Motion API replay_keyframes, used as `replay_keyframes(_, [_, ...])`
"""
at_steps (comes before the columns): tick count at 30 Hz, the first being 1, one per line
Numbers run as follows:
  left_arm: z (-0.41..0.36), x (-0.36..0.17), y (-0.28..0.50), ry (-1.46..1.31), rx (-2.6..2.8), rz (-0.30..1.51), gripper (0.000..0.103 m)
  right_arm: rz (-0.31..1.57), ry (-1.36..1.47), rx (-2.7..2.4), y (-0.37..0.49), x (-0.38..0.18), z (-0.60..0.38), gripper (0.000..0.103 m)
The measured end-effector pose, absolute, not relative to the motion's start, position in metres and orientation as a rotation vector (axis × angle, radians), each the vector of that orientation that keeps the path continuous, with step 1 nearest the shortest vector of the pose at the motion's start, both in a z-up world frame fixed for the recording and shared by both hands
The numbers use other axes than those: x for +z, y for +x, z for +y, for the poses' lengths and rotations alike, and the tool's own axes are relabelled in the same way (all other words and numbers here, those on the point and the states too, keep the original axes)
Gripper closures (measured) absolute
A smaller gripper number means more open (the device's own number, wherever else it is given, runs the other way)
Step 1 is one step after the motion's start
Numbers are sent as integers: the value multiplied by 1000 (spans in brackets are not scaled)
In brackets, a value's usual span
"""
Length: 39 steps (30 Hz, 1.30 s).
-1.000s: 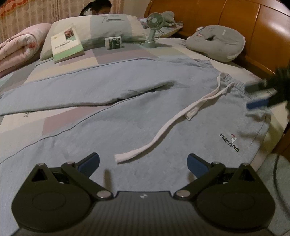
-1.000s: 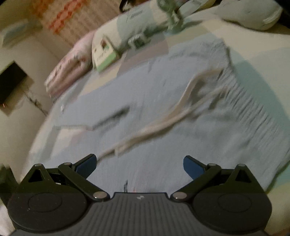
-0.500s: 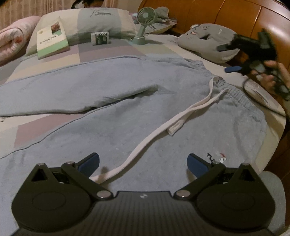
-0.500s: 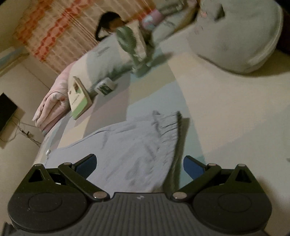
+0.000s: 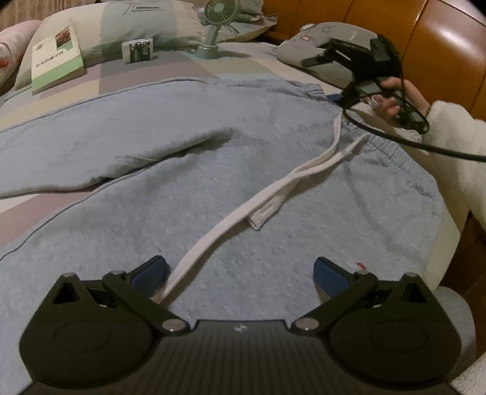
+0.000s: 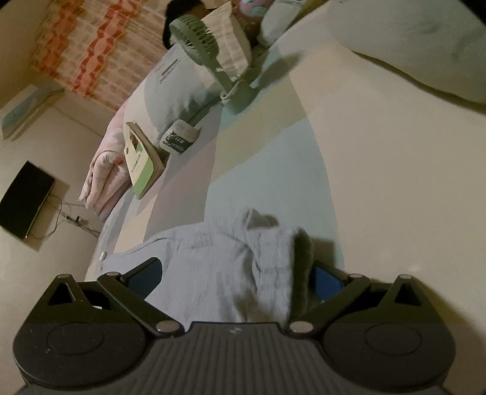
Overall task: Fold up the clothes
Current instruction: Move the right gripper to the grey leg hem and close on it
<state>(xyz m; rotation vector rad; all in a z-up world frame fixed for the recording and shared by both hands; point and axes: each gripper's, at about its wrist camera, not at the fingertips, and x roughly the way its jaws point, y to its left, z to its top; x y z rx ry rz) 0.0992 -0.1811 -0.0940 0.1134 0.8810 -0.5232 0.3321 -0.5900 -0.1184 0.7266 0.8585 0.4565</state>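
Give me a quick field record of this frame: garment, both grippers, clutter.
garment: light blue sweatpants spread flat on the bed, unfolded
drawstring: white drawstring lying loose across the front
left gripper: jaws open, over the near waistband side
right gripper: jaws open, straddling the far waistband corner
clutter: book, small fan, pillow

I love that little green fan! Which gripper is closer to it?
Right. The right gripper sits at the trousers' far waistband corner, the fan just across bare sheet. The left gripper hovers over the near edge, the whole garment between.
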Motion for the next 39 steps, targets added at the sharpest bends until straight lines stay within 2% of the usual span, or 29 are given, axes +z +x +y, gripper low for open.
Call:
replay_keyframes(11, [-179,-94,103,93,-518,867,1,893,676,576,323,-118,-583,0])
replay_keyframes(18, [-182,-96,106,113,-512,853,1,848,723,616,359,-125,-581,0])
replay_keyframes(23, [-182,-98,108,122,-516,841,1,790,633,749,342,-128,-585,1])
replay_keyframes(26, [-183,-100,109,128,-512,833,1,779,630,739,343,-132,-594,15])
replay_keyframes(28, [-183,-100,109,128,-509,831,1,781,633,722,346,-135,-600,35])
replay_keyframes(29, [-183,-100,108,128,-510,830,1,789,645,705,348,-138,-603,42])
replay_keyframes(31, [-183,-100,107,130,-511,829,1,805,686,658,352,-144,-612,69])
replay_keyframes(32, [-184,-100,107,132,-511,828,1,810,691,639,353,-145,-612,71])
replay_keyframes(33, [-184,-100,107,136,-512,828,1,812,680,630,353,-145,-610,71])
replay_keyframes(35, [-184,-101,108,141,-514,827,1,803,642,633,352,-141,-602,60])
replay_keyframes(37, [-185,-101,109,146,-513,826,1,788,610,652,351,-137,-593,40])
replay_keyframes(39, [-186,-102,109,153,-512,824,1,777,554,649,349,-132,-583,36])
